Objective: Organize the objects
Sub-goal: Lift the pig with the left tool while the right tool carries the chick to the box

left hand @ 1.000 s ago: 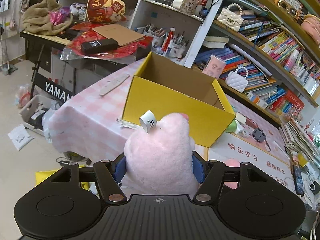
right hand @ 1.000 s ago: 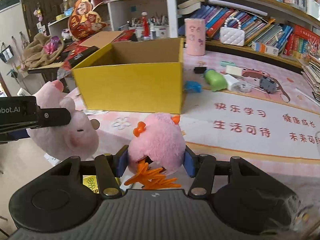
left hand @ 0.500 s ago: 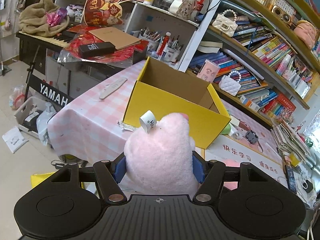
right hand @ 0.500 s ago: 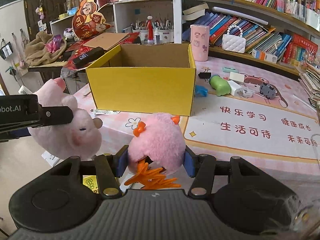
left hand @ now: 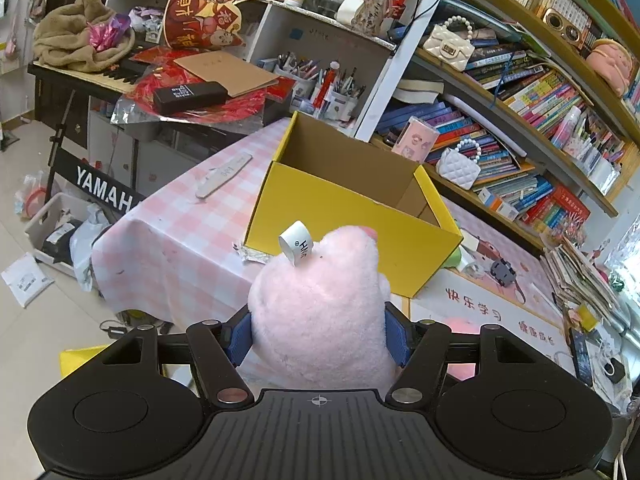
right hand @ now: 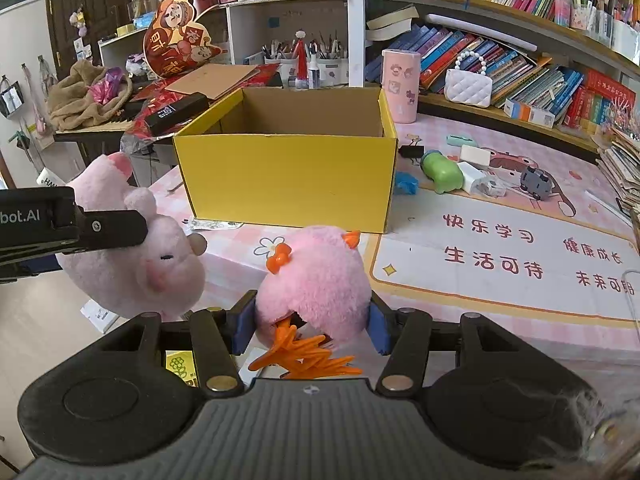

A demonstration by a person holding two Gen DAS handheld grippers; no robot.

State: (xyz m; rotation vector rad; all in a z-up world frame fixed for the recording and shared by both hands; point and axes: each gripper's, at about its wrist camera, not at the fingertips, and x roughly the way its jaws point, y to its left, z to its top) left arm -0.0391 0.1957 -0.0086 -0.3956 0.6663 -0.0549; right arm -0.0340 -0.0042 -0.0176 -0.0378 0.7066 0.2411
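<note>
Left gripper (left hand: 319, 336) squeezes soft pig plush (left hand: 320, 304); right gripper (right hand: 312, 330) clamps chick plush (right hand: 314, 276) mid-body, w/ yellow box (right hand: 288, 184) ahead.

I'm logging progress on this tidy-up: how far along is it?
Early. The yellow box shows only bare cardboard inside, as far as visible. In hand: the left gripper clamps a pale pink pig plush, the right gripper a pink chick plush, both short of the box. Left: dropping both in, then the green toy, white charger and other small items beside the box.
</note>
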